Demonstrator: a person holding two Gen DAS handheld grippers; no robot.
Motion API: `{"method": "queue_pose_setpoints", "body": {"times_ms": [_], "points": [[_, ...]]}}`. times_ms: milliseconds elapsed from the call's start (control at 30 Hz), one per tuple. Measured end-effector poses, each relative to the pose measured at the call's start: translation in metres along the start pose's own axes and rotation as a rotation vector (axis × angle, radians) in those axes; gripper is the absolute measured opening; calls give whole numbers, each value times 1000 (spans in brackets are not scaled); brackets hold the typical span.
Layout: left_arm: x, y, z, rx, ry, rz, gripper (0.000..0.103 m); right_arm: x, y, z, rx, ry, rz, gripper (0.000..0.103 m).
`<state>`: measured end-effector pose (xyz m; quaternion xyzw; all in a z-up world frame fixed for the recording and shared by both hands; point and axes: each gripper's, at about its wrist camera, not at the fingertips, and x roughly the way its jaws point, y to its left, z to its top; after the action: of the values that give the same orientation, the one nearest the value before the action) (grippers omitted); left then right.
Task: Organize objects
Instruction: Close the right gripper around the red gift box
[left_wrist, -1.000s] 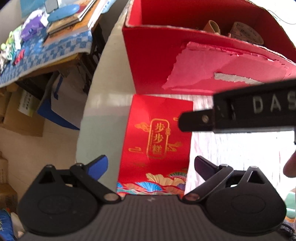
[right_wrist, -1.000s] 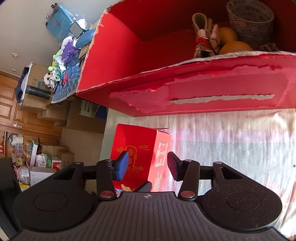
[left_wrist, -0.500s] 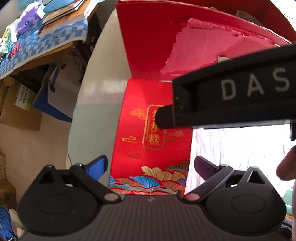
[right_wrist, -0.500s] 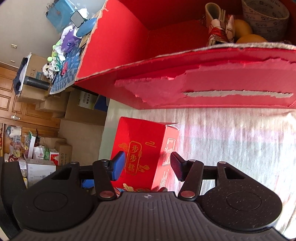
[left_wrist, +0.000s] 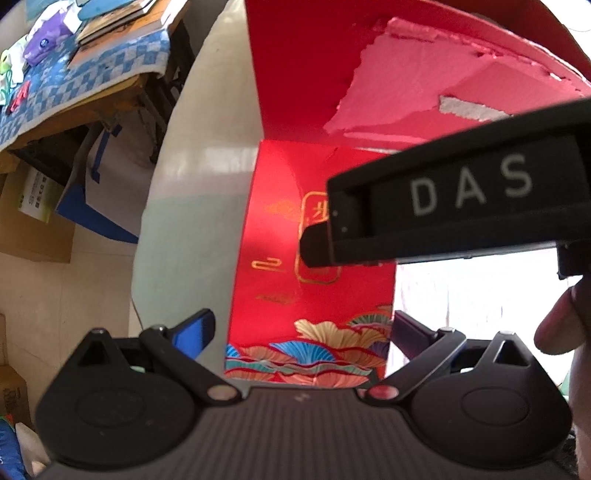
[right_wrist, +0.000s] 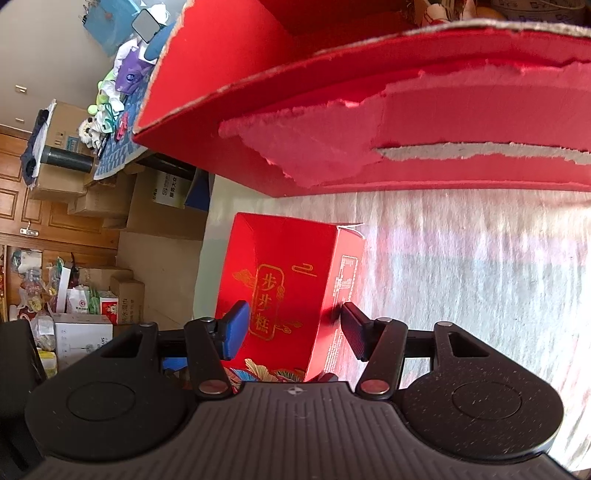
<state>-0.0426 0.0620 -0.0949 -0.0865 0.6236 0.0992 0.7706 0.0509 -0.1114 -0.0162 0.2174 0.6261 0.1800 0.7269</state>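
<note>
Claws are both seen spread around the small red carton (left_wrist: 310, 291), which lies on the table (right_wrist: 480, 277) just in front of the large red box (right_wrist: 369, 110). The left claw (left_wrist: 301, 332) is held wide, its fingers flanking the carton's decorated end. The right claw (right_wrist: 291, 328) is set astride the carton's corner; whether its fingers touch cannot be told.

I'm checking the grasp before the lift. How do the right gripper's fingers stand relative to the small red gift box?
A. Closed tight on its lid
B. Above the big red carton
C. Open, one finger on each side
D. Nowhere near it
C: the right gripper is open, its fingers straddling the small red gift box.
</note>
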Motion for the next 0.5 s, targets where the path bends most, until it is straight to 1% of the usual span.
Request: {"method": "queue_pose_setpoints", "body": {"times_ms": [167,267,333,433,500], "points": [[-1,-1,0,13,-11,15,99,3,2,1,-6,3,-3,59],[0,-1,0,13,-11,8,99,6,1,3,-4,5,-6,59],[-1,-1,0,16,-18,7,96,7,2,4,-7,6,-7,59],[0,-2,-1,24,-18,6,93,10,2,4,-13,8,-5,63],[3,-2,-1,21,-10,1,92,11,1,5,-12,6,0,63]]}}
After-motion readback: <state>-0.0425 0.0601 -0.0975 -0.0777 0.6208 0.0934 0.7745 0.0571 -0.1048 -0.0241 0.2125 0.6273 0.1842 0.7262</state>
